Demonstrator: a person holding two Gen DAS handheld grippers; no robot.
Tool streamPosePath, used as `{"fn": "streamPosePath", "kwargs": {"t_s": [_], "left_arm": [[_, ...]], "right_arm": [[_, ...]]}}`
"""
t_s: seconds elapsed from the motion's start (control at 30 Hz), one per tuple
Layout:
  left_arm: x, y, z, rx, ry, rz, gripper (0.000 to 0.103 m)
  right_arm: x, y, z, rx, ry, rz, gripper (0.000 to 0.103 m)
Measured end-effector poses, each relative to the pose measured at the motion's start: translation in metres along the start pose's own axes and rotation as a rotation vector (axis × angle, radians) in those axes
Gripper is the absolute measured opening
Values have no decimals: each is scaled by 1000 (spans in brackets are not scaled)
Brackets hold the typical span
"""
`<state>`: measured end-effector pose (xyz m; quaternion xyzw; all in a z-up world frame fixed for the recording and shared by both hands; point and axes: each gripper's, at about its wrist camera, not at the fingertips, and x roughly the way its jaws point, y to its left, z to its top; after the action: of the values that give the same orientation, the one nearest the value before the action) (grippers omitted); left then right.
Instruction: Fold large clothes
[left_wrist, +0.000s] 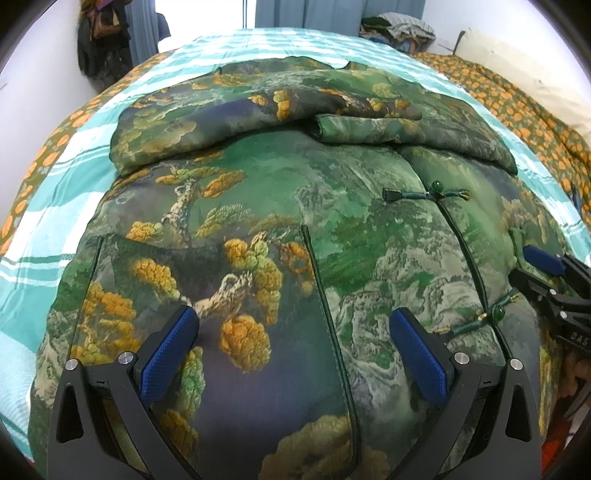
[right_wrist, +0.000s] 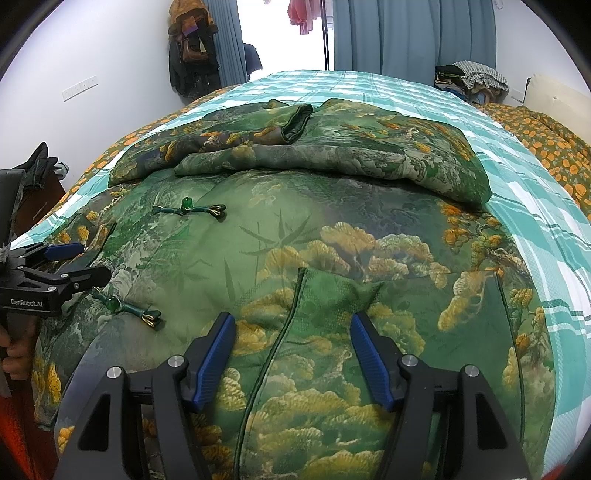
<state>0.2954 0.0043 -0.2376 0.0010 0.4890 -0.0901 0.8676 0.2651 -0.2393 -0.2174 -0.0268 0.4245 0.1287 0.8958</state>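
Observation:
A large padded green jacket (left_wrist: 280, 206) with a printed landscape of pines and mountains lies flat on the bed, front up, with knot buttons (left_wrist: 436, 188) down its closure. Both sleeves (right_wrist: 332, 147) are folded across the chest at the far end. My left gripper (left_wrist: 291, 325) is open just above the jacket's lower left panel, holding nothing. My right gripper (right_wrist: 291, 328) is open above the lower right panel, straddling a dark piped pocket seam (right_wrist: 291, 314). The right gripper also shows in the left wrist view (left_wrist: 543, 269), and the left gripper shows in the right wrist view (right_wrist: 77, 262).
The jacket lies on a teal and white checked sheet (right_wrist: 546, 206) over an orange-dotted bedcover (left_wrist: 517, 110). A pile of clothes (right_wrist: 472, 81) sits at the bed's far right corner. Clothes hang on the wall (right_wrist: 192, 55) beside blue curtains (right_wrist: 406, 37).

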Motion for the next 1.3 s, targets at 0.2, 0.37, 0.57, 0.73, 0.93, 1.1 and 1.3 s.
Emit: {"fn": "streamPosePath", "kwargs": {"t_s": [0.2, 0.37, 0.57, 0.73, 0.93, 1.1, 1.3], "left_arm": [[-6, 1, -7, 10, 8, -7, 102], [-6, -1, -7, 15, 8, 1, 102], [-6, -1, -8, 16, 12, 1, 102], [-7, -3, -9, 17, 15, 0, 102], [-11, -2, -10, 19, 29, -3, 102], [-14, -1, -13, 20, 36, -2, 102], [-16, -1, -14, 22, 41, 2, 102]], "right_arm": [[0, -1, 0, 0, 0, -1, 67], [0, 0, 0, -1, -1, -2, 66], [0, -1, 0, -1, -1, -2, 67], [-1, 0, -1, -2, -1, -3, 66], [-1, -1, -1, -2, -1, -2, 67], [-1, 0, -1, -2, -2, -2, 66], [-1, -1, -1, -2, -1, -2, 67]]}}
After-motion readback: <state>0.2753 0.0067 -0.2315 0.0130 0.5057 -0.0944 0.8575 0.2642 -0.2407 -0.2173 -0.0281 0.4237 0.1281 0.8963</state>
